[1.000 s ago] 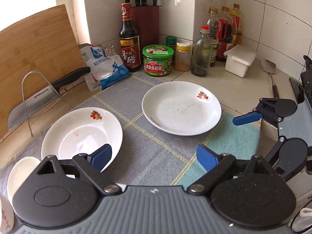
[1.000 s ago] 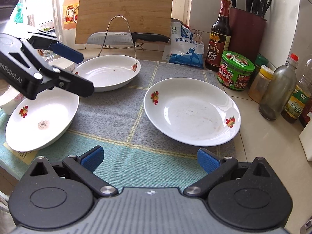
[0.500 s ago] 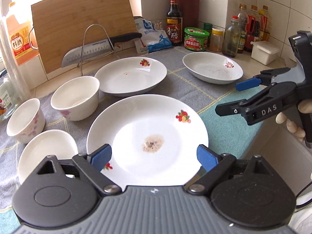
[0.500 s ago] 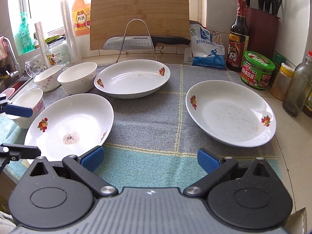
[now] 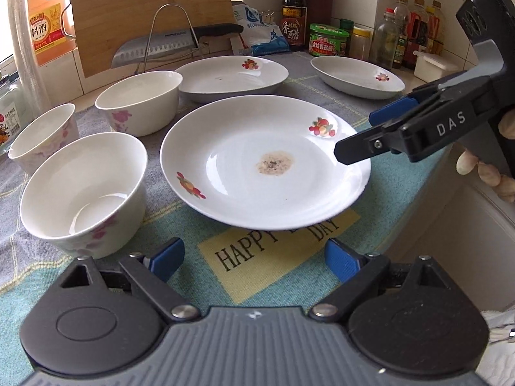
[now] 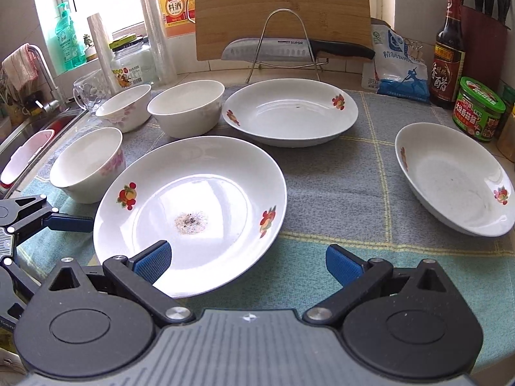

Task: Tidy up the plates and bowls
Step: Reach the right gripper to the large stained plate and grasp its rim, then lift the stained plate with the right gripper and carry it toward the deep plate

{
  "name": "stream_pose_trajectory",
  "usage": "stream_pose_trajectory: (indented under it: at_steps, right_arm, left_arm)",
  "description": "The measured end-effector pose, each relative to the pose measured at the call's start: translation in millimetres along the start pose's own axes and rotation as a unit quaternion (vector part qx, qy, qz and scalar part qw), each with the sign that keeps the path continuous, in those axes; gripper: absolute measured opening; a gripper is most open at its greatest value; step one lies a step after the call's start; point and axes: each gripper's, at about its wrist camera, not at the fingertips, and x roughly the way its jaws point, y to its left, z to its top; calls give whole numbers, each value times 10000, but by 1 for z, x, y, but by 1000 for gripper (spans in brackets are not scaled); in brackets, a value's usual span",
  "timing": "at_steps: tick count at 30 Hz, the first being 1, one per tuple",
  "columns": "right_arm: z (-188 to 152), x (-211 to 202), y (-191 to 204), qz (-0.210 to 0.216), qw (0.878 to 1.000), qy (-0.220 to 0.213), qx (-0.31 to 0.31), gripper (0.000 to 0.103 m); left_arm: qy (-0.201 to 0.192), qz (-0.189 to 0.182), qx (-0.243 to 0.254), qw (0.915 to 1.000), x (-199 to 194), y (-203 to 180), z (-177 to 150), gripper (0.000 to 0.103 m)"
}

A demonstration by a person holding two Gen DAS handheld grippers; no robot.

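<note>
A stained white plate [image 5: 264, 160] with fruit prints lies on the mat just ahead of my open left gripper [image 5: 254, 259]; it also shows in the right wrist view [image 6: 190, 212]. My right gripper [image 6: 248, 262] is open, its left finger over this plate's near rim, and it reaches in from the right in the left wrist view [image 5: 360, 138]. Two more plates lie behind [image 6: 289, 112] and to the right [image 6: 457, 180]. Three white bowls [image 5: 83, 193] [image 5: 138, 101] [image 5: 42, 138] stand on the left.
A cutting board [image 6: 283, 9] and a knife on a wire rack [image 6: 289, 50] stand at the back. Bottles, a jar [image 6: 478, 109] and a bag [image 6: 396, 61] line the back right. A sink [image 6: 29, 141] lies at the left. The counter edge is near me.
Both grippers have swung left and lowered toward the stained plate. The right gripper's left finger now hangs over its near rim. Both stay open.
</note>
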Motion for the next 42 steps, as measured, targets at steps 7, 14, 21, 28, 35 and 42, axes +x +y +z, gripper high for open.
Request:
stream_pose_trajectory:
  at_steps: [7, 14, 21, 28, 35, 42]
  right_arm:
    - [5, 20, 5, 326, 9990, 265, -128, 103]
    - [17, 40, -6, 722, 9952, 648, -109, 103]
    - [29, 49, -17, 1138, 9904, 729, -274, 103]
    - [48, 66, -13, 1241, 9830, 939, -979, 103]
    - [70, 84, -16, 1559, 9732, 1202, -1186, 103]
    - [86, 94, -18, 1918, 9634, 1434, -1204, 103]
  left_arm:
    - [-90, 17, 37, 10000, 13, -6, 3, 102]
    - [0, 240, -202, 9995, 18, -10, 9, 103]
    - [-289, 326, -276, 9987, 15, -11, 1, 103]
    - [-355, 336, -265, 9985, 14, -12, 2, 103]
    - [-293, 269, -187, 9990, 16, -11, 4, 103]
    - [-330, 257, -146, 9990, 16, -11, 5, 103]
